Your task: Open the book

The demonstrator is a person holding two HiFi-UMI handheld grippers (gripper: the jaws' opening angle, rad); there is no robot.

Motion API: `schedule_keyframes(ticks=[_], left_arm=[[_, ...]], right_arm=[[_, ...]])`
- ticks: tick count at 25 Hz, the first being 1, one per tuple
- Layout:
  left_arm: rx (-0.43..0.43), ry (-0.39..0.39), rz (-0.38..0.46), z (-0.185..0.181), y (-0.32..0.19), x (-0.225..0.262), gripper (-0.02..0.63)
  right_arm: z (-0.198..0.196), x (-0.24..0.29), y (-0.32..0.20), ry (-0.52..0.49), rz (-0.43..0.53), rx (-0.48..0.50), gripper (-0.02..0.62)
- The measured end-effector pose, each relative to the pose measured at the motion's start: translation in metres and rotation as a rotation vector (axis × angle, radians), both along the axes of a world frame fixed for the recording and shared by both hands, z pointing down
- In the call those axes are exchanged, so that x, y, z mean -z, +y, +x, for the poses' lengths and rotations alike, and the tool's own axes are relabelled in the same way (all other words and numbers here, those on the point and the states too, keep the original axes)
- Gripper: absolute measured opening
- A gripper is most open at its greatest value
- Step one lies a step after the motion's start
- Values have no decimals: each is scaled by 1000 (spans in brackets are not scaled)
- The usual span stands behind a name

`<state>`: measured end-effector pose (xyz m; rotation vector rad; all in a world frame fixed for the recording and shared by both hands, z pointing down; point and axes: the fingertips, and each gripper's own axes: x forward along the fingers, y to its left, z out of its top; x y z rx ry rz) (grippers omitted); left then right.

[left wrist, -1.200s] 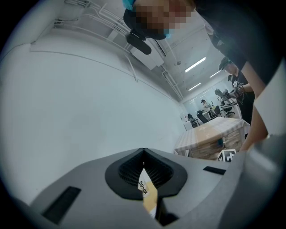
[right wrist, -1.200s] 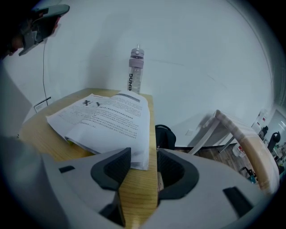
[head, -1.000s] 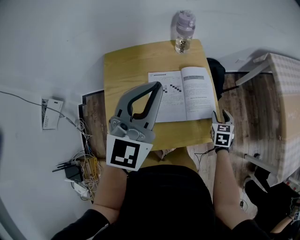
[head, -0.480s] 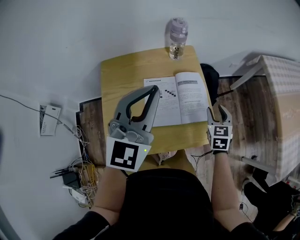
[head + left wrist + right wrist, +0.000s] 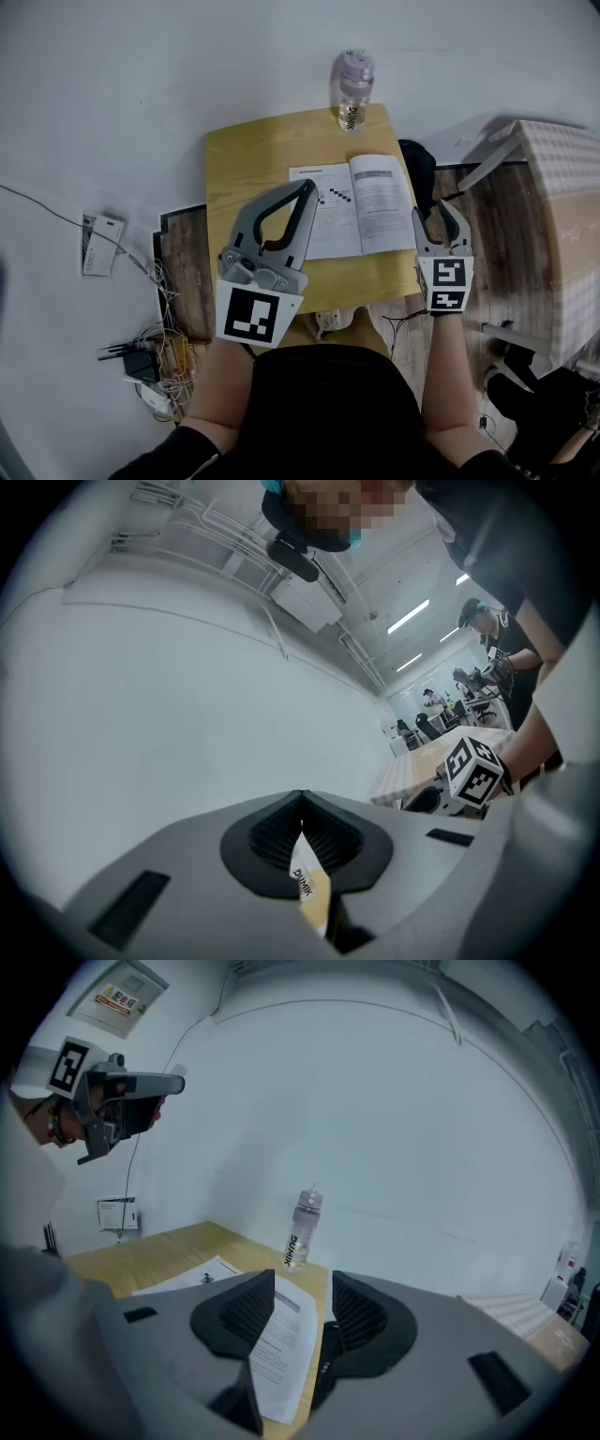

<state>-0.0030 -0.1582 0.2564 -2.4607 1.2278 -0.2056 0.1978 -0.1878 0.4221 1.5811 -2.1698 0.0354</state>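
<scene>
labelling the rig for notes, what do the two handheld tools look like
The left tool and right tool are grey plastic with black ribbed pads, each carrying a white cube of black square markers. The person wears a black top.

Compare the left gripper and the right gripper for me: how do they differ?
Jaws: the left gripper has its jaws closed tip to tip on nothing, while the right gripper has its jaws apart and empty.
Height: the left gripper is held high above the table. The right gripper sits low at the table's right edge, beside the open book.
Shared: both are grey, carry a marker cube and point away from the person.
</scene>
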Motion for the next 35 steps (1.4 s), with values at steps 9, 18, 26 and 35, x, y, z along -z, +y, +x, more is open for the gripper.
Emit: schedule_keyframes(ticks=[9, 18, 26, 35], left_arm=[[36, -6, 10, -12, 3, 5, 9], [37, 2, 18, -19, 7, 11, 9], [39, 8, 42, -24, 12, 23, 9], [44, 16, 62, -29, 21, 32, 9]], right_arm=[[-25, 75, 0, -37, 167, 79, 192], [-61, 155, 16, 4, 356, 217, 192], [-96, 204, 36, -37, 471, 324, 192], [-130, 223, 59, -62, 530, 438, 192]])
